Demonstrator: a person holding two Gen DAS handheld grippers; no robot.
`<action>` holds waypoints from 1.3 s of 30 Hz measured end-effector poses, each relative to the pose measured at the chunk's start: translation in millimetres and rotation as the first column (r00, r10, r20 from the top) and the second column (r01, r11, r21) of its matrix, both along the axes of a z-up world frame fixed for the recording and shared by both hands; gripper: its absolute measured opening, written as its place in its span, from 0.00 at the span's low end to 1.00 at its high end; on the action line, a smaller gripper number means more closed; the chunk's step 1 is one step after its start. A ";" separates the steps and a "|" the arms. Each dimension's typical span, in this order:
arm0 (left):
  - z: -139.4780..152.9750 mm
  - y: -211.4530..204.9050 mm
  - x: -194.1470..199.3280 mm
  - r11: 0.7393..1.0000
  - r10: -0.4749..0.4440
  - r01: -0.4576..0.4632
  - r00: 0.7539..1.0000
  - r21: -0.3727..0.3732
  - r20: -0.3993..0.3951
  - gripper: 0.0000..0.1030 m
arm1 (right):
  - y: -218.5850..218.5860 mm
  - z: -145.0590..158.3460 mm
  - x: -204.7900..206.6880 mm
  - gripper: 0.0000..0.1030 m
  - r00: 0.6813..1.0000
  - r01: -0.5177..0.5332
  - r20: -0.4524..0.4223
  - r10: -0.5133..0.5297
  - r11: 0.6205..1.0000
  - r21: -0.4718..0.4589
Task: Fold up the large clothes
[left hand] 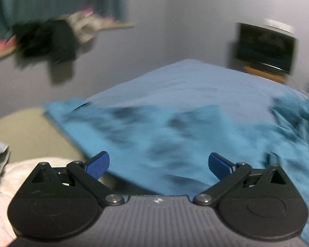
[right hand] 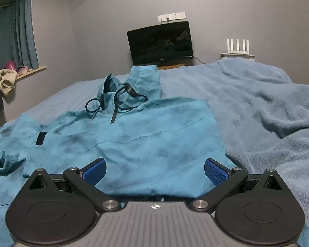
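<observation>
A teal hooded garment (right hand: 134, 144) lies partly folded on the bed (right hand: 257, 107), both hand-held grippers, left (left hand: 157, 164) and right (right hand: 154, 169), spread and empty; next, pinch the loose sleeve at nine o'clock.

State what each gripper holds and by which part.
Nothing is held. The left gripper and right gripper both stand open above the teal garment, pads clear of it.

Matt cloth jacket (right hand: 134, 140), fuzzy fleece blanket (right hand: 267, 107)
</observation>
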State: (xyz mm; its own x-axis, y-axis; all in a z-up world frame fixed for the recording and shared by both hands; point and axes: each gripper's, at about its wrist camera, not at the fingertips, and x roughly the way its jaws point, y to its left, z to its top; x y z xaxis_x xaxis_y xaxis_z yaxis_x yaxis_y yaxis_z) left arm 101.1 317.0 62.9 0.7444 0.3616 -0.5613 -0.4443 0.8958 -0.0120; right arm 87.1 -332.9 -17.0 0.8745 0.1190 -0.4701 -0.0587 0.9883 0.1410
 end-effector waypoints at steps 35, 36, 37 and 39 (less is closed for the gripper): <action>-6.7 152.5 51.2 0.981 0.190 -0.184 0.973 -0.059 0.133 0.00 | -1.3 -37.0 39.4 0.99 0.996 0.030 -0.087 -0.028 0.999 0.018; -1.3 144.9 48.2 0.984 0.173 -0.165 0.972 -0.063 0.158 0.00 | -2.2 -37.5 39.0 0.99 0.996 0.028 -0.086 -0.026 0.999 0.022; 3.5 136.2 45.8 0.988 0.153 -0.144 0.973 -0.064 0.175 0.00 | -3.4 -37.9 38.5 0.99 0.996 0.027 -0.086 -0.025 0.999 0.026; 15.1 114.5 41.8 0.995 0.095 -0.086 0.973 -0.053 0.209 0.00 | -6.2 -37.6 37.2 0.99 0.996 0.029 -0.082 -0.026 0.999 0.035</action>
State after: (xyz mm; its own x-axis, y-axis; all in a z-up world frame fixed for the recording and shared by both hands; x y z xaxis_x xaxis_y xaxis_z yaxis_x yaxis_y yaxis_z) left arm 142.9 431.5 78.0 0.8129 0.4116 -0.4120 -0.5067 0.8486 -0.1521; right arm 124.3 -339.1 -54.6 0.8366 0.1137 -0.5359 -0.0186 0.9836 0.1796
